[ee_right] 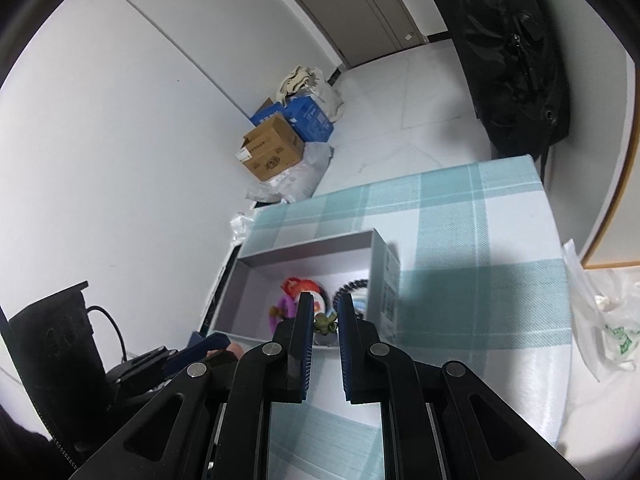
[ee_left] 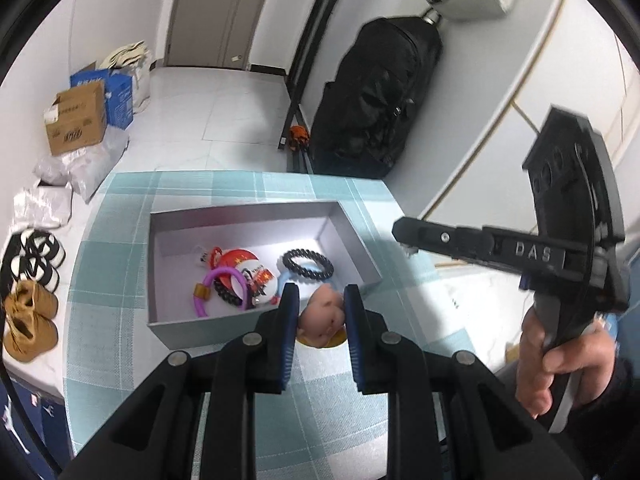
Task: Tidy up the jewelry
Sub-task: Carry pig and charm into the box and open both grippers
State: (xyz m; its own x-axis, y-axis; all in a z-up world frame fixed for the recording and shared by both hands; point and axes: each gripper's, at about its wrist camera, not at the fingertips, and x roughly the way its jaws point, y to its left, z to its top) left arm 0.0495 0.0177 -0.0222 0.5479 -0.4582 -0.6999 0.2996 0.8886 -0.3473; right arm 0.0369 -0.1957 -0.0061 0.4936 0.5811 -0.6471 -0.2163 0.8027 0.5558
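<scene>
Two grippers at the shallow grey cardboard box (ee_left: 256,216) on the checked teal tabletop (ee_left: 120,280): left gripper (ee_left: 321,312) pinching a pink pig figurine (ee_left: 323,314), right gripper (ee_right: 324,322) seemingly clasping a small green figurine (ee_right: 325,323); next, probably, release inside among the bracelets.

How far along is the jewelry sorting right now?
Done: the grey box already holds a black bead bracelet, a purple ring bracelet, a light blue bangle and red-and-white trinkets. In hand: the left gripper grips a pink doll charm near the box's front corner; a small green figure sits between the right gripper fingers. Left: getting both into the box.
</scene>
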